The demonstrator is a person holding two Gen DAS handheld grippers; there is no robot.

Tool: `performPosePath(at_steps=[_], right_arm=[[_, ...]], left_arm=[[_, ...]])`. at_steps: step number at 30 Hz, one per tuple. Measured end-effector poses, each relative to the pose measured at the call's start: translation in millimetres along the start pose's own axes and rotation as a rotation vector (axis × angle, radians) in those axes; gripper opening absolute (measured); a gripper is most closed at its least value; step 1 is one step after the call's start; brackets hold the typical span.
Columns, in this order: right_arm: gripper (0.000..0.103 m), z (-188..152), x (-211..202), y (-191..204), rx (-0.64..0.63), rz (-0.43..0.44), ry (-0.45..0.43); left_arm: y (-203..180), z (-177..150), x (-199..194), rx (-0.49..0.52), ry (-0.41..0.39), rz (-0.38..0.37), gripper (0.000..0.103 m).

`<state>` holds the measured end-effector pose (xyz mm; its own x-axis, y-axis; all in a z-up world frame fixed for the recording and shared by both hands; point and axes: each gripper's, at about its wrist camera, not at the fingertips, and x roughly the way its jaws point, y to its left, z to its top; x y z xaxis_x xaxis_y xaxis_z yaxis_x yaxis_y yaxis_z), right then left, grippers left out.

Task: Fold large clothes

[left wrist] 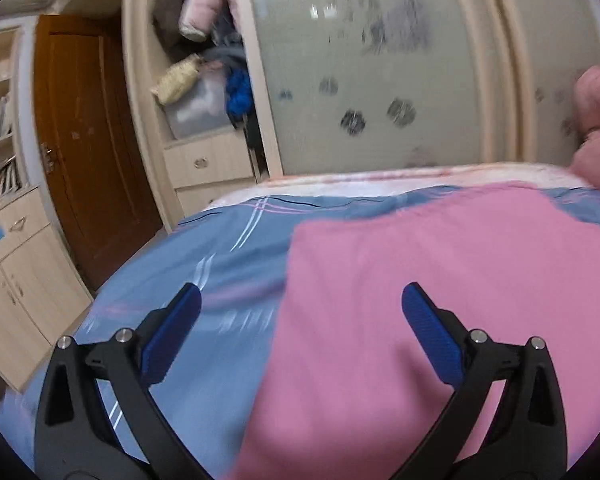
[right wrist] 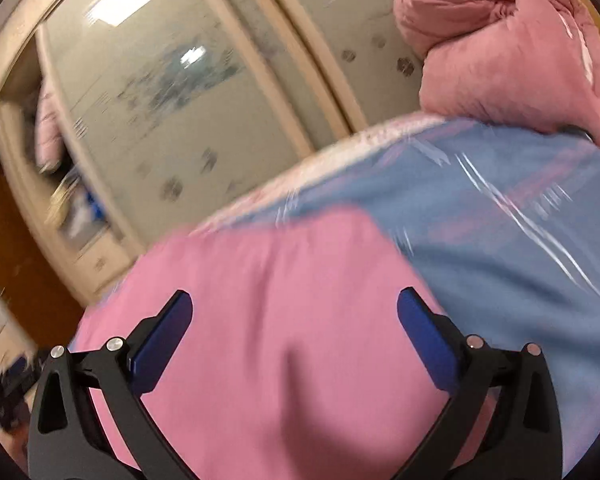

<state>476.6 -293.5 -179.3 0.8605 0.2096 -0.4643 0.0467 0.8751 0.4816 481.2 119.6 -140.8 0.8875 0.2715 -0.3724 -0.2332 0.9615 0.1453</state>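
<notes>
Blue bedsheet with pale stripes (left wrist: 228, 248) fills the lower half of both views; frosted wardrobe door with dark paw-like prints (left wrist: 360, 80) is seen behind it.

Flat pink garment of soft cloth (left wrist: 440, 280) is laid on the sheet, lower right of the left wrist view, lower centre of the right. Folded or not: cannot be told.

Bunched pink quilt (right wrist: 512, 56) is noted upper right, apart from the garment.

Left gripper (left wrist: 301, 322) and right gripper (right wrist: 294, 326): fingers spread wide, nothing held.

Judgement: each near corner should be pinched through all layers, lifted evenly, and the edges kept aligned.
</notes>
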Motion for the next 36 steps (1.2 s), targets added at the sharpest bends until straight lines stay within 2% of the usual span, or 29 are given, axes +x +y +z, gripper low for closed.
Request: performPosePath(at_steps=[2, 4, 5, 7, 10, 12, 15, 18, 21, 25, 28, 34, 36], right_arm=[[0.102, -42, -53, -3, -0.021, -0.011, 0.071], [0.102, -73, -89, 0, -0.039, -0.053, 0.106], [0.102, -91, -110, 4, -0.042, -0.076, 0.145], [0.102, -115, -138, 13, -0.059, -0.067, 0.158], [0.102, -156, -183, 28, -0.181, -0.139, 0.124], [0.102, -180, -203, 40, -0.277, -0.167, 0.142], [0.102, -194, -228, 48, -0.331, -0.192, 0.187], [0.102, -187, -254, 59, -0.328, -0.27, 0.225], [0.102, -164, -276, 74, -0.299, -0.257, 0.243], [0.102, -138, -324, 112, -0.363, -0.213, 0.18], [0.102, -122, -354, 133, -0.375, -0.186, 0.12], [0.102, -100, -379, 162, -0.401, -0.175, 0.07], [0.102, -97, -389, 168, -0.405, -0.167, 0.043]], left_arm=[[12, -38, -59, -0.027, -0.006, -0.04, 0.101], [19, -80, -114, -0.09, 0.052, -0.083, 0.101], [18, -91, -128, -0.112, 0.097, -0.113, 0.101], [14, -115, -168, -0.149, 0.138, -0.178, 0.101], [3, -146, -212, -0.115, 0.108, -0.157, 0.101], [-6, -167, -238, -0.086, 0.14, -0.167, 0.101], [-16, -182, -266, -0.015, 0.188, -0.192, 0.101], [-8, -170, -298, -0.005, 0.191, -0.174, 0.101], [4, -138, -328, -0.057, 0.196, -0.179, 0.101], [11, -93, -370, -0.05, 0.144, -0.196, 0.101], [15, -61, -399, -0.052, 0.118, -0.164, 0.101], [18, -31, -432, -0.064, 0.079, -0.145, 0.101], [18, -27, -438, -0.058, 0.082, -0.161, 0.101]])
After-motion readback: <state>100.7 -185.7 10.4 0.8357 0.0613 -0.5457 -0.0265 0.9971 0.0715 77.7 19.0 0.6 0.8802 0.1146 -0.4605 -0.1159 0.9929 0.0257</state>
